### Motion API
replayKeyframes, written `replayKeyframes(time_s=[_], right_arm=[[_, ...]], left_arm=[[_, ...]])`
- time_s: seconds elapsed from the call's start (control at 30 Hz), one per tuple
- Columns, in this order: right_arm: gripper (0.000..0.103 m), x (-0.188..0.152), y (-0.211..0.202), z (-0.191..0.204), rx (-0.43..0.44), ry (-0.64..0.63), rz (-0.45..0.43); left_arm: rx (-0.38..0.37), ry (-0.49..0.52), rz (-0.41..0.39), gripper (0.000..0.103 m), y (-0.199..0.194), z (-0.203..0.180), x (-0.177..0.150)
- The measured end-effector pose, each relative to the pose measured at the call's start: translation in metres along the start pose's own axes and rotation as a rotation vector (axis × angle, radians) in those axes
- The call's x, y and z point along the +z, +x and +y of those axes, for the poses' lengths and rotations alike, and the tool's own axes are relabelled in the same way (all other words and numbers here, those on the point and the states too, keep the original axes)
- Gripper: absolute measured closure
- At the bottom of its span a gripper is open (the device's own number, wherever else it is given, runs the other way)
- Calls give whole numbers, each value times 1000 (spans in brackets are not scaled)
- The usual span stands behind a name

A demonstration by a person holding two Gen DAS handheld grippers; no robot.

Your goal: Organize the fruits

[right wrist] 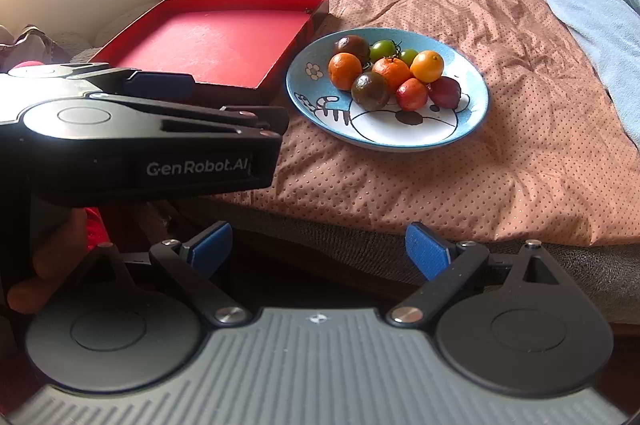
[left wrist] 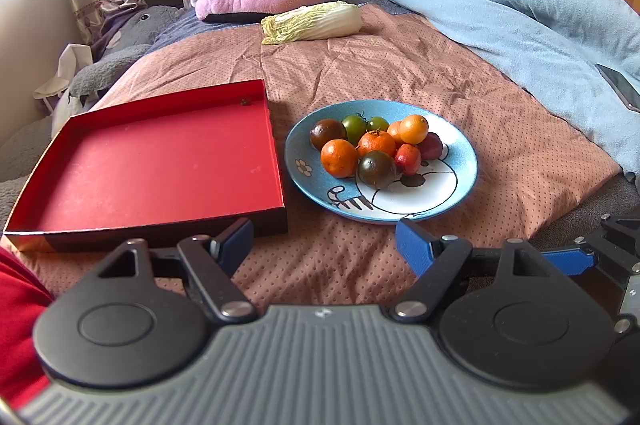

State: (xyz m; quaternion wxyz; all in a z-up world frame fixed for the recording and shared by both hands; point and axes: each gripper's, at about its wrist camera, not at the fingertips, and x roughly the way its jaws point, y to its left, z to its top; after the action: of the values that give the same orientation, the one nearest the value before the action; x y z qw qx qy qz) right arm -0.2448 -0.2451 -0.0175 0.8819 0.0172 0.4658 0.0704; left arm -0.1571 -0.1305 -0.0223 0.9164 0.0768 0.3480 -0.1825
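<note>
Both grippers were held spread and empty at the bed's near edge. Fruits (left wrist: 372, 145) were heaped on the blue plate (left wrist: 460, 181), ahead and slightly right of the left gripper (left wrist: 324, 237); red tray (left wrist: 160, 161) lay left. The right gripper (right wrist: 320, 245) was judged farther back.

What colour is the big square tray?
Red tray, seen best in the left wrist view.

fruits (left wrist: 370, 147) on plate (left wrist: 460, 181), right of tray (left wrist: 160, 161).
</note>
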Motion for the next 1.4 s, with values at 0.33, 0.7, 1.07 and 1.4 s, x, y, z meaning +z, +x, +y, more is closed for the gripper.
replayKeyframes(time_s=[0.33, 0.7, 1.07, 1.4], right_arm=[[7, -1, 1, 1, 3, -1, -1], [7, -1, 2, 2, 6, -1, -1], [7, -1, 4, 4, 10, -1, 3], [7, 0, 5, 4, 19, -2, 2]], left_arm=[[1, -1, 2, 23, 0, 0, 0], [1, -1, 2, 23, 0, 0, -1], [2, -1, 3, 23, -1, 0, -1], [3, -1, 4, 23, 0, 1, -1]])
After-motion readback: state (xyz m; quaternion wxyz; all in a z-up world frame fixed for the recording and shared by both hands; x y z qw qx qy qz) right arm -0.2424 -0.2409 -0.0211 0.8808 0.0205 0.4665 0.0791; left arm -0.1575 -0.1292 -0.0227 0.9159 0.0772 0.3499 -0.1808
